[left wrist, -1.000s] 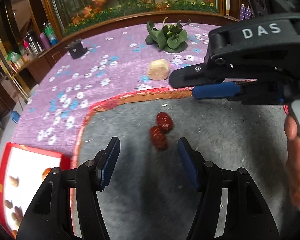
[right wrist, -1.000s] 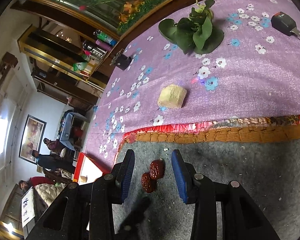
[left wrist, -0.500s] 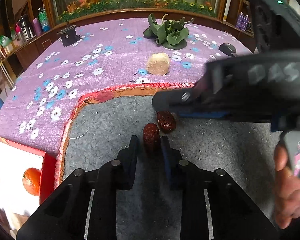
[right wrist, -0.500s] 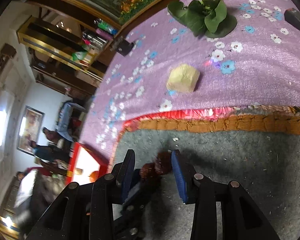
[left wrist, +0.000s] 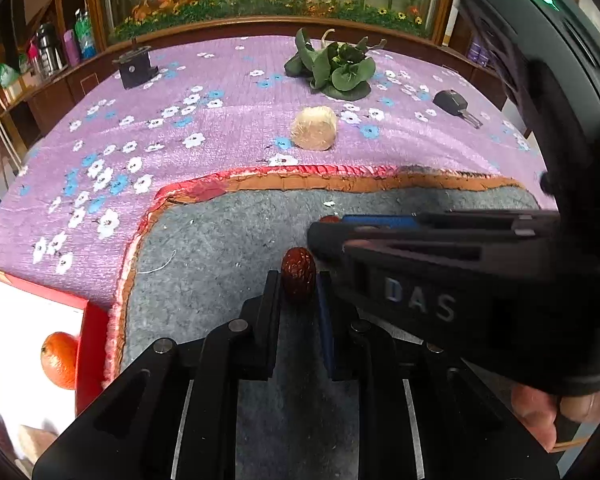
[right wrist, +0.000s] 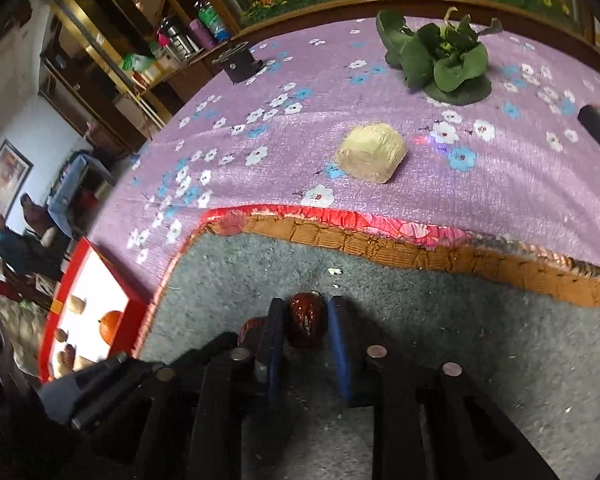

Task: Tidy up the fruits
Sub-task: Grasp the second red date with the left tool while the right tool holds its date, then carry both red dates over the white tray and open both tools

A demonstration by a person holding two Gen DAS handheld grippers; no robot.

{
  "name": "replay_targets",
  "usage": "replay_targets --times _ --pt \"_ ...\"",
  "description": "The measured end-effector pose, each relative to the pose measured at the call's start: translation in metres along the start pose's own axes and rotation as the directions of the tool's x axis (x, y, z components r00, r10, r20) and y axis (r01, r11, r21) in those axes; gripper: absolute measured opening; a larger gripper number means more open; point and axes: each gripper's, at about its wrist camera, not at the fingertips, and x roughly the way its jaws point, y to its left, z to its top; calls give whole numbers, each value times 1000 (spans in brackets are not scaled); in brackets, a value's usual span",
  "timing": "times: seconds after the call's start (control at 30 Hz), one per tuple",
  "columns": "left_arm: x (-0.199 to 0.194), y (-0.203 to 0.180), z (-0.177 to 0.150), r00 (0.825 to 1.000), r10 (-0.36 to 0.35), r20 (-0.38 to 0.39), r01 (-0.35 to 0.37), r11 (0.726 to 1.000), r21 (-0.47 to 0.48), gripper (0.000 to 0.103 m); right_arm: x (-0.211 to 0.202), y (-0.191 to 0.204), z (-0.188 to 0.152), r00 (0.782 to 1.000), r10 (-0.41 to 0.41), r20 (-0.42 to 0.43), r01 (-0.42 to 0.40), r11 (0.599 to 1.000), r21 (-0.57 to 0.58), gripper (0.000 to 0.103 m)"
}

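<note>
Two dried red dates lie on a grey felt mat (left wrist: 220, 264). My left gripper (left wrist: 298, 280) is shut on the near date (left wrist: 298, 276). My right gripper (right wrist: 304, 312) is shut on the far date (right wrist: 306, 320), just beyond and to the right of the left one. In the left wrist view the right gripper's body (left wrist: 440, 280) crosses from the right and hides most of its date. A red tray with a white floor (left wrist: 24, 320) at the lower left holds an orange (left wrist: 58, 360) and other small fruits.
The mat lies on a purple flowered tablecloth (left wrist: 160, 132). On the cloth are a pale wrapped lump (left wrist: 314, 128), a green leafy vegetable (left wrist: 332, 68), a black block (left wrist: 134, 68) and a black car key (left wrist: 454, 104). A wooden ledge runs behind the table.
Both grippers came down and closed, each on one date. The right gripper has swung across in front of the left one.
</note>
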Motion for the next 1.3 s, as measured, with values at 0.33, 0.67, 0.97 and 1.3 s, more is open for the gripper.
replay_targets --times 0.33,0.67,0.97,1.3 --pt "7 -5 3 998 66 16 -67 998 15 18 -7 -40 3 985 172 29 -174 961 213 18" --pt "-32 4 -6 992 74 105 -72 997 -19 15 -28 -39 5 967 227 118 -248 945 211 18" --pt "-139 55 -38 947 137 291 -103 987 -127 15 -31 -5 -4 907 398 139 -417 896 152 18" --pt "-226 116 -94 885 282 370 -223 955 -195 15 -31 80 -29 838 541 63 -543 839 16 18"
